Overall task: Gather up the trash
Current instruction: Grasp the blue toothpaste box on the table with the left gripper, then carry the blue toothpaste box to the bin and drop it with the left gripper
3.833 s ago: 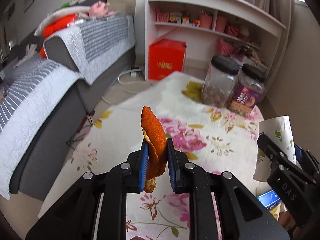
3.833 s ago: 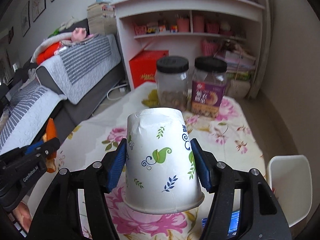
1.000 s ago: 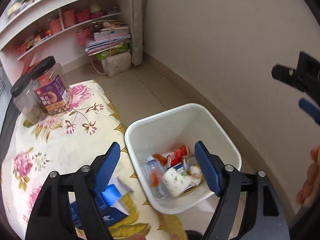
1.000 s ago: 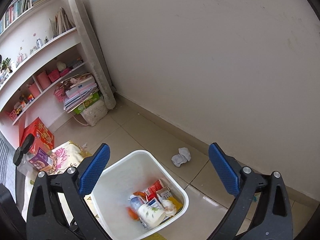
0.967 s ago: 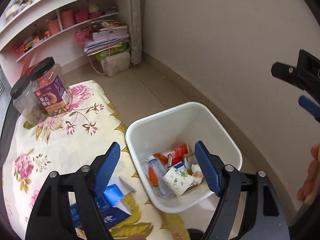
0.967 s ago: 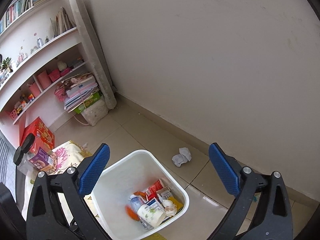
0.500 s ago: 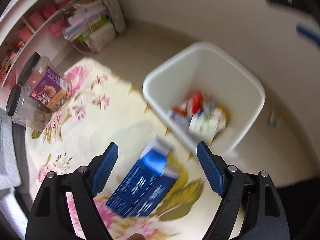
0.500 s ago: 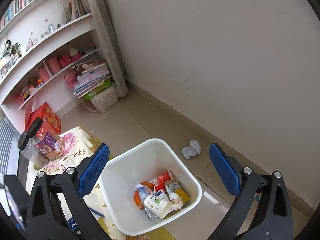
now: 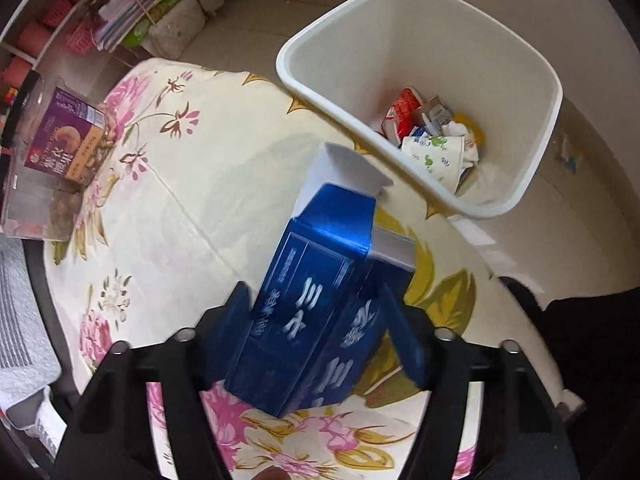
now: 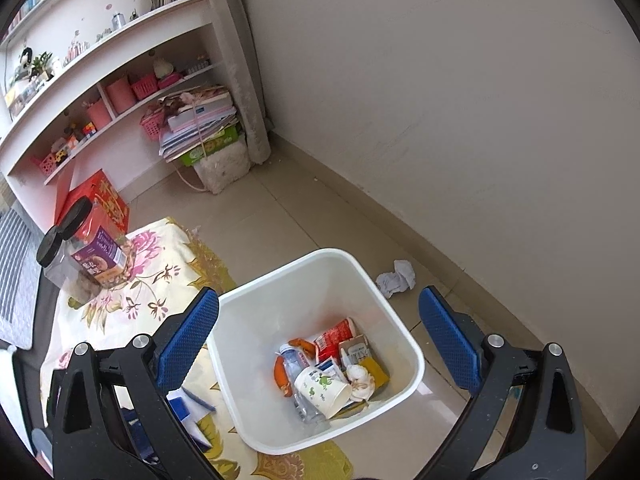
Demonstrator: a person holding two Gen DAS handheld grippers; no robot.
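Observation:
A blue carton (image 9: 316, 308) with an open white flap lies on the floral tablecloth (image 9: 180, 168). My left gripper (image 9: 314, 292) points down over it, its jaws closing with the carton between them. The blurred pads (image 9: 240, 312) are close to the carton's sides, with no firm press to be seen. The white bin (image 9: 460, 40) stands beside the table. It holds a paper cup (image 9: 432, 156), wrappers and a bottle. My right gripper (image 10: 316, 292) hangs open and empty above the bin (image 10: 280, 272), where the cup (image 10: 324, 390) and orange peel (image 10: 280, 372) lie.
Two black-lidded jars (image 10: 88, 256) stand at the table's far end. A crumpled paper (image 10: 396, 278) lies on the tiled floor between bin and wall. A white shelf unit (image 10: 120, 80) with baskets, a stack of papers (image 10: 200, 124) and a red box (image 10: 108, 200) stand behind.
The peel and cup, held earlier, now lie in the bin. My left gripper swung from over the bin down to the blue carton and its jaws narrowed. The right gripper drifted slightly, still open.

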